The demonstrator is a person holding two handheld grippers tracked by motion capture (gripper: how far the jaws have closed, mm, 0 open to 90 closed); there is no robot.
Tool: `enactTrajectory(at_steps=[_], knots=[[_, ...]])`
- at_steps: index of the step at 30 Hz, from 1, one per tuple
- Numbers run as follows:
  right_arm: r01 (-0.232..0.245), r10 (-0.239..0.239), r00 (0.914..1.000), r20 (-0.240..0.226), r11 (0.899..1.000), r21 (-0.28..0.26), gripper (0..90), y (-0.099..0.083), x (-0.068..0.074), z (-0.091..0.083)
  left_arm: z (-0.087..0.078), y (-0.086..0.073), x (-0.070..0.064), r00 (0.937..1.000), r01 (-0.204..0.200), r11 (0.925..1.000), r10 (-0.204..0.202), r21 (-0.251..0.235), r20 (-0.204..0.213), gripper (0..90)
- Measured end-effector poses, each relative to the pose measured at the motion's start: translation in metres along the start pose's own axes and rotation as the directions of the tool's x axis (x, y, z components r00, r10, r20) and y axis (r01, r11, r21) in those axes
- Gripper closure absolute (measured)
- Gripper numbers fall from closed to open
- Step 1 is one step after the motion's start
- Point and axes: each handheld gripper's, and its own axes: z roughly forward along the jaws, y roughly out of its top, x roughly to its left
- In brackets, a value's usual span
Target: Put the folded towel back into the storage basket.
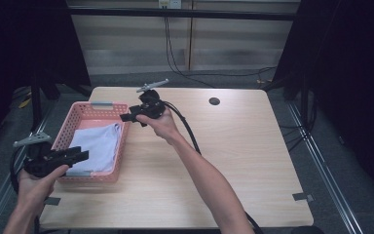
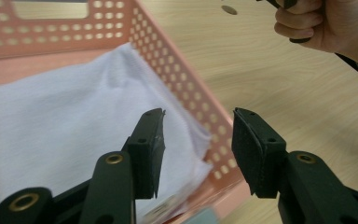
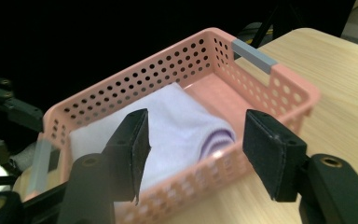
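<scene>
A pink perforated basket [image 1: 77,115] sits at the left edge of the wooden worktop [image 1: 233,161], reaching from about the middle of that edge toward the far left corner. A folded white cloth [image 1: 97,146] lies inside it, filling most of the floor and riding up against the basket wall nearest the worktop's middle.

The left tongs [image 1: 80,156] hang over the near end of the basket, above the cloth. In the left gripper view their jaws stand apart with nothing between them; one jaw is over the cloth [image 2: 51,126] and the other over the basket's side wall [image 2: 186,79].

The right tongs [image 1: 129,117] hover at the basket's far corner on the side toward the worktop's middle, pointing at the basket. In the right gripper view their jaws are also spread and hold nothing, and the basket [image 3: 279,88] and cloth [image 3: 182,116] lie beyond them. A grey handle strip [image 3: 254,56] marks the basket's end wall.
</scene>
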Motion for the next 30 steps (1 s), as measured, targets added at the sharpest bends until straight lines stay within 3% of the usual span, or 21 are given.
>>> enactTrajectory(at_steps=[3,4,5,8,9,10,11,12,14,15,16,18,19,21,23,24,27,28,29,30], knots=[[0.001,-0.001,1.0000,-0.002,1.000,-0.009,41.6,-0.012,-0.002,-0.026,0.012,0.001,-0.015,0.9999,-0.014,0.9999,0.014,0.006,0.010,51.7],[0.001,-0.001,1.0000,-0.002,1.000,-0.009,41.6,-0.012,-0.002,-0.026,0.012,0.001,-0.015,0.9999,-0.014,0.9999,0.014,0.006,0.010,51.1],[0.000,0.000,0.9999,0.010,1.000,-0.005,42.6,-0.022,-0.005,-0.042,0.023,0.001,-0.028,0.9997,-0.018,0.9998,0.018,0.002,0.019,50.0],[-0.003,0.003,0.9996,0.027,1.000,-0.003,42.5,-0.039,-0.007,-0.065,0.038,0.002,-0.048,0.9985,-0.041,0.9991,0.040,0.014,0.037,47.3],[0.002,-0.002,0.9991,0.043,1.000,-0.004,42.3,-0.047,-0.008,-0.076,0.038,0.002,-0.048,0.9985,-0.041,0.9991,0.040,0.014,0.037,47.1],[-0.004,0.005,0.9988,0.049,1.000,-0.012,42.3,-0.055,-0.008,-0.087,0.046,0.002,-0.063,0.9973,-0.067,0.9977,0.067,0.007,0.030,46.4],[-0.004,0.005,0.9988,0.049,1.000,-0.012,42.3,-0.055,-0.008,-0.087,0.046,0.002,-0.063,0.9973,-0.067,0.9977,0.067,0.007,0.030,46.1],[0.000,0.000,0.9985,0.055,1.000,-0.007,42.3,-0.059,-0.008,-0.093,0.051,0.003,-0.073,0.9958,-0.084,0.9964,0.084,0.001,0.037,46.1],[0.012,-0.011,0.9954,0.095,1.000,-0.008,41.8,-0.077,-0.005,-0.125,0.057,0.003,-0.087,0.9931,-0.108,0.9941,0.108,-0.015,0.045,44.4],[0.015,-0.013,0.9941,0.108,1.000,-0.010,41.1,-0.081,-0.004,-0.133,0.064,0.001,-0.099,0.9911,-0.118,0.9929,0.118,-0.016,0.061,44.4],[0.015,-0.013,0.9941,0.108,1.000,-0.010,41.1,-0.081,-0.004,-0.133,0.064,0.001,-0.099,0.9911,-0.118,0.9929,0.118,-0.016,0.061,44.3],[0.016,-0.014,0.9914,0.130,1.000,-0.013,40.1,-0.098,-0.001,-0.158,0.075,-0.005,-0.112,0.9883,-0.131,0.9914,0.129,0.010,0.080,44.3],[0.007,-0.005,0.9861,0.166,1.000,-0.013,39.3,-0.117,0.001,-0.180,0.084,-0.010,-0.121,0.9856,-0.149,0.9883,0.145,0.033,0.086,43.3],[-0.008,0.010,0.9821,0.188,1.000,-0.013,38.6,-0.135,0.001,-0.200,0.092,-0.016,-0.127,0.9848,-0.149,0.9875,0.144,0.052,0.097,42.2],[-0.017,0.022,0.9713,0.237,1.000,-0.023,37.6,-0.154,0.004,-0.221,0.099,-0.025,-0.133,0.9876,-0.131,0.9903,0.126,0.046,0.093,38.8],[-0.030,0.037,0.9709,0.237,0.999,-0.032,37.6,-0.163,0.005,-0.230,0.102,-0.029,-0.136,0.9878,-0.123,0.9912,0.117,0.049,0.102,37.9],[-0.045,0.057,0.9607,0.272,0.998,-0.048,36.3,-0.186,0.009,-0.253,0.112,-0.040,-0.144,0.9828,-0.173,0.9826,0.168,0.068,0.077,35.3],[-0.045,0.057,0.9607,0.272,0.998,-0.048,36.3,-0.186,0.009,-0.253,0.112,-0.040,-0.144,0.9828,-0.173,0.9826,0.168,0.068,0.077,33.8],[-0.062,0.081,0.9569,0.279,0.995,-0.074,34.7,-0.198,0.010,-0.264,0.119,-0.046,-0.145,0.9799,-0.180,0.9790,0.170,0.095,0.104,31.1],[-0.062,0.081,0.9569,0.279,0.995,-0.074,34.7,-0.198,0.010,-0.264,0.119,-0.046,-0.145,0.9799,-0.180,0.9790,0.170,0.095,0.104,30.6]])
